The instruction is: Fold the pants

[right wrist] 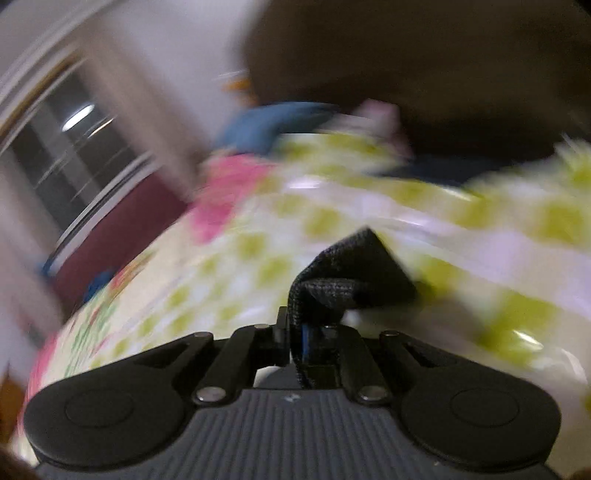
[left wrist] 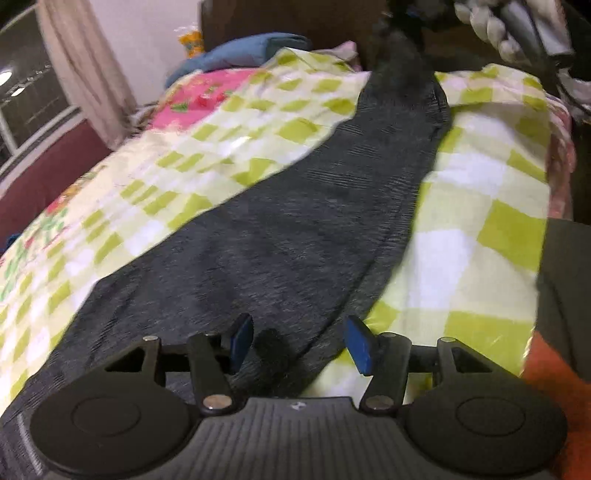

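Dark grey pants point(left wrist: 295, 229) lie stretched along a bed with a green-and-white checked cover point(left wrist: 480, 206). In the left wrist view my left gripper point(left wrist: 299, 341) stands open just above the near end of the pants, its blue pads point(left wrist: 242, 338) apart with cloth lying under and between them, not pinched. At the top right of that view the far end of the pants rises off the bed toward a person's gloved hand point(left wrist: 495, 33). The right wrist view is blurred by motion. There my right gripper point(right wrist: 314, 332) is shut on a black folded corner of the pants point(right wrist: 354, 273), lifted above the cover.
A blue cushion point(left wrist: 240, 51) and pink floral bedding point(left wrist: 207, 92) lie at the head of the bed. A window point(left wrist: 29, 99) with a curtain point(left wrist: 85, 62) is on the left wall. An orange cloth point(left wrist: 554, 391) shows at the lower right.
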The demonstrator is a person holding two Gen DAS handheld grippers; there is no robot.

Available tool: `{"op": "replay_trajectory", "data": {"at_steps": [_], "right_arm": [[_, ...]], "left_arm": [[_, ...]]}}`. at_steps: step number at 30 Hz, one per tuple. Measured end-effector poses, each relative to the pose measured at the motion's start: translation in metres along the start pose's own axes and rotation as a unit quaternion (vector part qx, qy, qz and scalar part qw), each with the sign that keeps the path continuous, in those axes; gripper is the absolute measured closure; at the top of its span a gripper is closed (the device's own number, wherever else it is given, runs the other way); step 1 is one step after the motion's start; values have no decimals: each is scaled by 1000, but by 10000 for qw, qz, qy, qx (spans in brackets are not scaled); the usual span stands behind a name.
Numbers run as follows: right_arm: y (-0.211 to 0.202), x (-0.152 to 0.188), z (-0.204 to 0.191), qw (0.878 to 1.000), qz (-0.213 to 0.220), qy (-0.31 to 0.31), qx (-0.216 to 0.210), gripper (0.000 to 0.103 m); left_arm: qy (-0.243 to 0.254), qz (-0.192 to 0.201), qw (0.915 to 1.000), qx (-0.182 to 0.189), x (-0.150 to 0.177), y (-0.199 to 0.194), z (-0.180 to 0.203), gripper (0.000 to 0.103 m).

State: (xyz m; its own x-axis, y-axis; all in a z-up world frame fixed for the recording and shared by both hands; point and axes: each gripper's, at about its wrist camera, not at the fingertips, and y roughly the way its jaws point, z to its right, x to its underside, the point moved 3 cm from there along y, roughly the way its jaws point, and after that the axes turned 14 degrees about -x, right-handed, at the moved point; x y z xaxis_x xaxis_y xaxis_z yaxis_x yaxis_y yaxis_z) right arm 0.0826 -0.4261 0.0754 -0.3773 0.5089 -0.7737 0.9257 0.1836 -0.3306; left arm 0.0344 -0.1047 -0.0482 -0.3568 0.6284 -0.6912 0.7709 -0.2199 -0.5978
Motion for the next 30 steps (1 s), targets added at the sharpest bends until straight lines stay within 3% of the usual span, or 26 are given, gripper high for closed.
{"op": "replay_trajectory", "data": {"at_steps": [4,9,13,15,18,24,27,30], "right_arm": [[40,42,-113,9883,-760,-884,-986,95],[94,142,-228,9461,-2006,-1650,-1937,96],[117,212,-287,9143,-2540,-2279,-2183,96],[119,237,-307,8970,-2689,-2728,-2204,96],[118,252,-324,8850,-2839,-2915,-2263,95],[125,256,-361,8864,-2728,-2967,-2278,96],[135,259,-384,8841,-2534,-3019,-2509,96],[133,287,-411,8528,-2543,-3596,-2806,96]], "left_arm": [[-456,8,9986,-263,11,-12,-33,35],[-957,-7,9924,-773,39,-33,-83,34],[-1535,-118,9813,-1157,64,-50,-120,34],[-1943,-69,9737,-1191,72,-59,-139,34],[-2281,-17,9647,-1320,81,-68,-162,34],[-2480,-162,9546,-1640,111,-74,-187,34],[-2645,-176,9473,-1799,125,-80,-198,33],[-2725,-347,9406,-1996,144,-84,-206,33]]}}
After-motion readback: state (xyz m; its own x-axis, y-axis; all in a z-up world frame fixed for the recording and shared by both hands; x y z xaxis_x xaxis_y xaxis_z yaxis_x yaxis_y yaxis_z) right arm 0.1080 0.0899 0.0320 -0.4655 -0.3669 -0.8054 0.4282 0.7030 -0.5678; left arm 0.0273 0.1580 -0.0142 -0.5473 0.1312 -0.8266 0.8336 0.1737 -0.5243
